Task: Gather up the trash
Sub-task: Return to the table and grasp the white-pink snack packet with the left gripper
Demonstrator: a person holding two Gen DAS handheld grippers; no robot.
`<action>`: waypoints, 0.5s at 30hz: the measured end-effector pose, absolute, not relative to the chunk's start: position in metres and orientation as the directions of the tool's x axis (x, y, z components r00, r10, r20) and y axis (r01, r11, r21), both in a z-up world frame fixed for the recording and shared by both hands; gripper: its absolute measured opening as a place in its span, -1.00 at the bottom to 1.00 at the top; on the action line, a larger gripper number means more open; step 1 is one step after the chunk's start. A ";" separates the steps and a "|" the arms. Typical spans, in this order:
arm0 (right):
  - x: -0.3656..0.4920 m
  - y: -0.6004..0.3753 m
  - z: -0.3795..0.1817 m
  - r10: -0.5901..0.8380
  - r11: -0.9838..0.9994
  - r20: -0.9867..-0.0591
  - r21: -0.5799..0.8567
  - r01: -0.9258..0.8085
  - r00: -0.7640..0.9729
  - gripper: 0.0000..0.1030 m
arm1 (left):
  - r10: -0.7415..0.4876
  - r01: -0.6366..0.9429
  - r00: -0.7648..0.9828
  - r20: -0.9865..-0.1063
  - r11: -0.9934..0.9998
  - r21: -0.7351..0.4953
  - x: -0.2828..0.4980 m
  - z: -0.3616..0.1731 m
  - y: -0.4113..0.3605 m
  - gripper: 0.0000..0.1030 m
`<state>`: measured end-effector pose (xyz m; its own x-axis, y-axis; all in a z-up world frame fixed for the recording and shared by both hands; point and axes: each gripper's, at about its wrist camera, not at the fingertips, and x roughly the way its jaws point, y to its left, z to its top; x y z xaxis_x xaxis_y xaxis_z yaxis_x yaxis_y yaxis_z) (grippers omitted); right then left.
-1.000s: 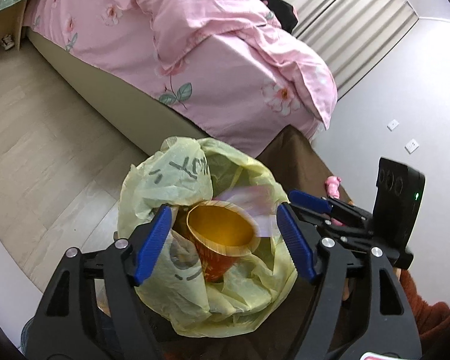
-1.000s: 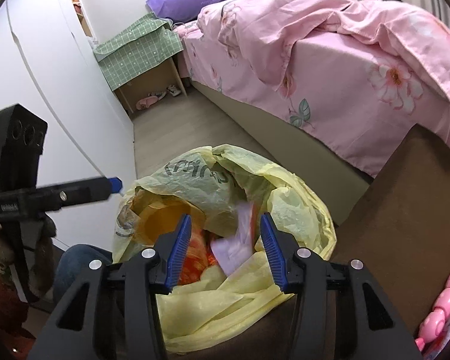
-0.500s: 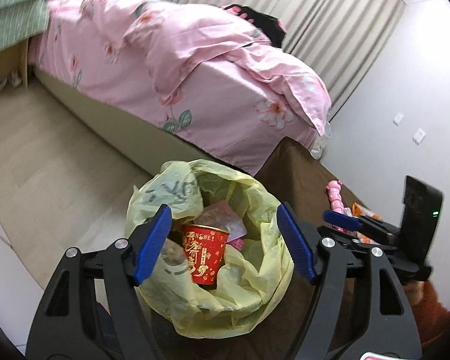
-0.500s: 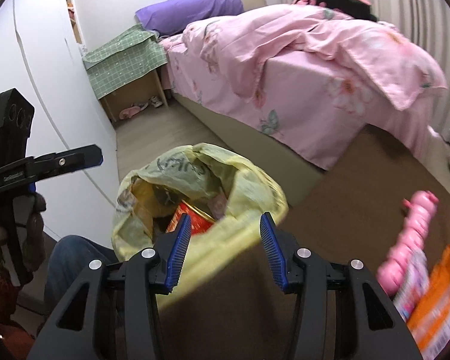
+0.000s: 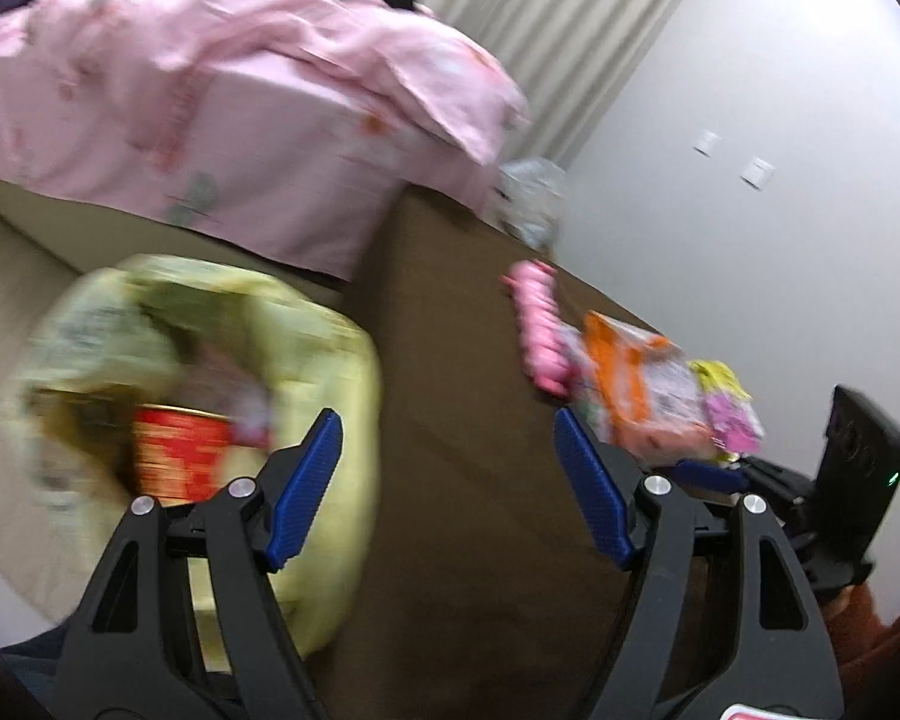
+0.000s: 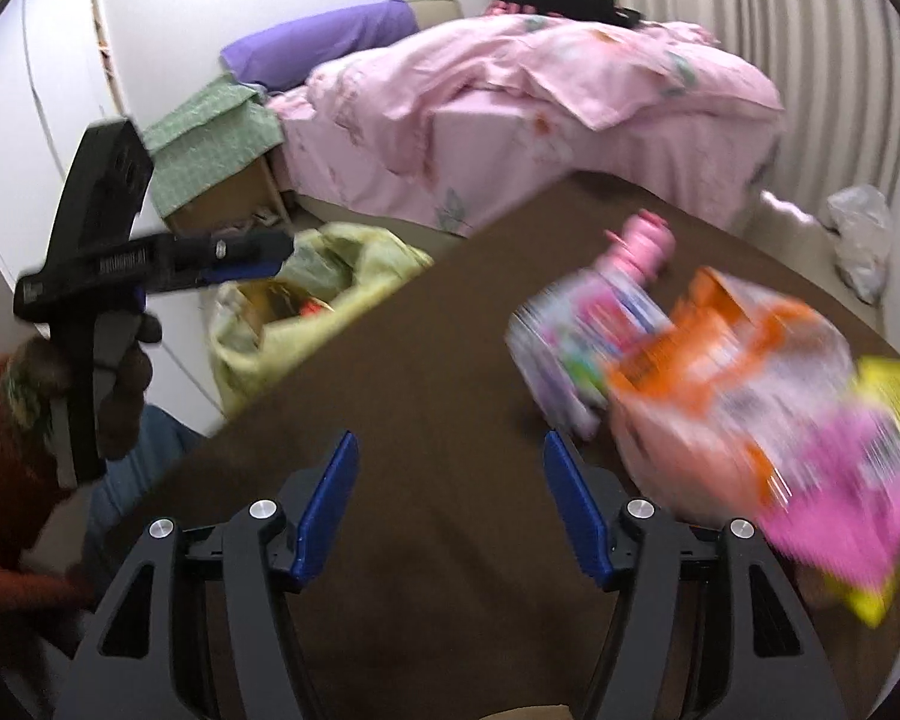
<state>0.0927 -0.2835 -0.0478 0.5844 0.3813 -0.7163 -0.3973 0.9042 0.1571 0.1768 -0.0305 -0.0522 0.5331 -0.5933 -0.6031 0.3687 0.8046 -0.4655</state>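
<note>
A yellow trash bag (image 5: 210, 372) stands at the brown table's left edge, with a red paper cup (image 5: 177, 459) inside; it also shows in the right wrist view (image 6: 330, 294). My left gripper (image 5: 447, 480) is open and empty over the table (image 5: 450, 540), beside the bag. My right gripper (image 6: 447, 507) is open and empty above the table (image 6: 420, 390). Wrappers lie on the table: a pink strip (image 5: 540, 324), an orange packet (image 6: 732, 354) and a pink-yellow one (image 6: 852, 504). Both views are blurred.
A bed with a pink quilt (image 6: 540, 102) stands behind the table. A green-covered nightstand (image 6: 210, 144) is at its head. A crumpled clear bag (image 6: 861, 240) lies on the floor by the curtain. The left gripper's body (image 6: 108, 252) shows at the right wrist view's left.
Both grippers have swung right, away from the bag and over the table. The wrappers have come into view. The cup now stands in the bag.
</note>
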 end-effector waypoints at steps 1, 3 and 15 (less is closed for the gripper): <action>0.083 -0.294 -0.052 0.362 0.913 -0.723 0.149 -0.380 0.589 0.18 | -0.622 0.387 0.497 -0.605 0.783 -0.487 0.179 -0.057 -0.045 0.45; 0.070 -0.309 -0.058 0.340 0.926 -0.723 0.144 -0.350 0.601 0.18 | -0.636 0.409 0.454 -0.624 0.771 -0.488 0.182 -0.063 -0.069 0.46; 0.040 -0.382 -0.094 0.225 0.974 -0.764 0.186 -0.127 0.605 0.18 | -0.614 0.465 0.351 -0.707 0.770 -0.438 0.216 -0.081 -0.178 0.02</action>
